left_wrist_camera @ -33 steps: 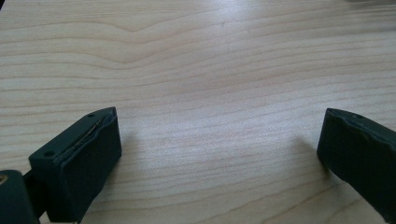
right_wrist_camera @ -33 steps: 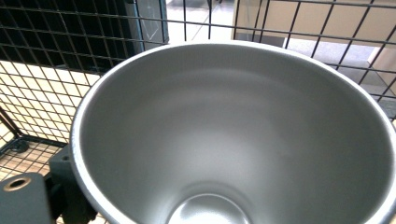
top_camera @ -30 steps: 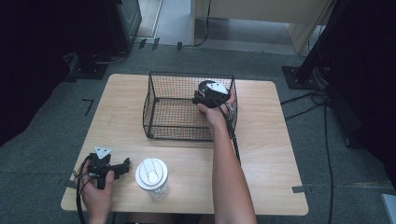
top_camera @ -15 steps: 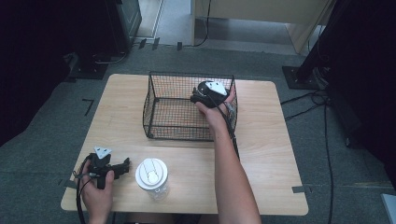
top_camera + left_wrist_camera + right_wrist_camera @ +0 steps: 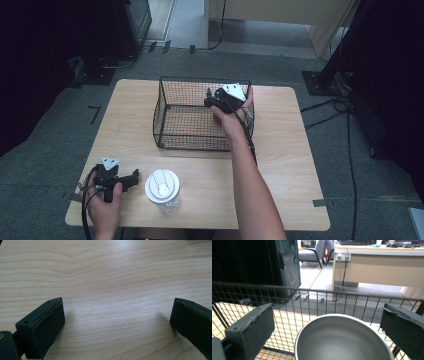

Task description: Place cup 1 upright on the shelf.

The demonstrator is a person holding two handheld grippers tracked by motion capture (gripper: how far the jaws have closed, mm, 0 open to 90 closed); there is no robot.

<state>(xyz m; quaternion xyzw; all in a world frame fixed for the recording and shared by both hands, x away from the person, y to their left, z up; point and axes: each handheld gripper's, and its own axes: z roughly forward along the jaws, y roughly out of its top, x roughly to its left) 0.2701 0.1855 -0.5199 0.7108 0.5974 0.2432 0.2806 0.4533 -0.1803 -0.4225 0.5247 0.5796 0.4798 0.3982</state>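
Observation:
A black wire basket [image 5: 200, 79] stands on the middle of the wooden table [image 5: 285, 165]. My right gripper [image 5: 209, 101] hovers over the basket's right part, pointing left. In the right gripper view its jaws [image 5: 329, 311] stand wide open, having just been opening, and a round metal bowl [image 5: 342, 340] sits low between them inside the basket [image 5: 324, 291] with neither pad touching it. My left gripper [image 5: 133, 177] rests at the table's near left corner in a hand. It is open [image 5: 117, 305] over bare wood.
A clear cup with a white lid [image 5: 162, 187] stands just right of the left gripper. The right forearm crosses the table's near middle up to the basket. Cables and dark stands lie on the floor beyond the right edge.
The right gripper has risen slightly above the basket. The left gripper and the lidded cup have stayed where they were.

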